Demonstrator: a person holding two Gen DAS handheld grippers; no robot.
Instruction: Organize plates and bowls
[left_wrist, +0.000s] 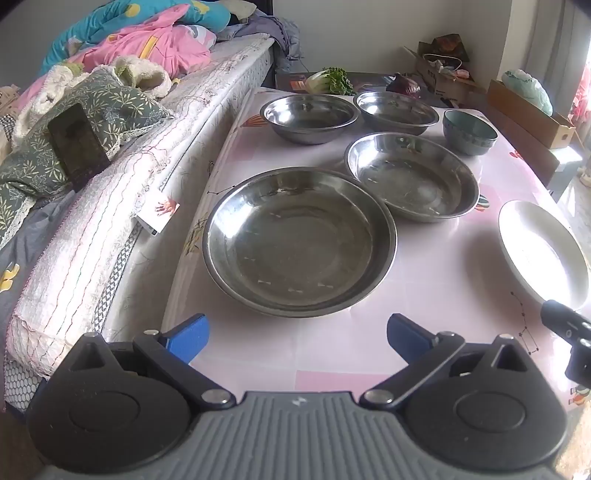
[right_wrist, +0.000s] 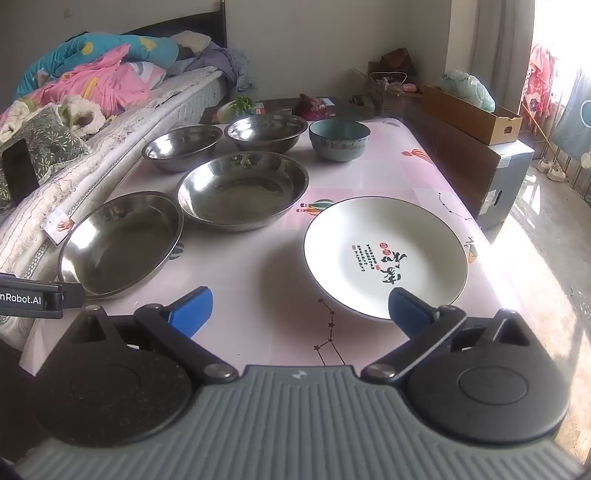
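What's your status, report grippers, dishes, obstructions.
Left gripper open, empty; right gripper open, empty. Four steel dishes, teal bowl, white plate all separate on table, unstacked. Nothing in the way.

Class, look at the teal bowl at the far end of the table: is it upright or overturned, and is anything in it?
Upright. The teal bowl rests on its base with its rim up. The visible part of its inside looks empty; the very bottom is hidden.

I see bare table (right_wrist: 258, 280) between the near steel plate (right_wrist: 122, 243) and the white plate (right_wrist: 384, 254), wide enough to pass a gripper. Beyond that gap a second steel plate (right_wrist: 242, 192) blocks, touching the first. The bed (left_wrist: 122, 206) walls the first plate's far side.
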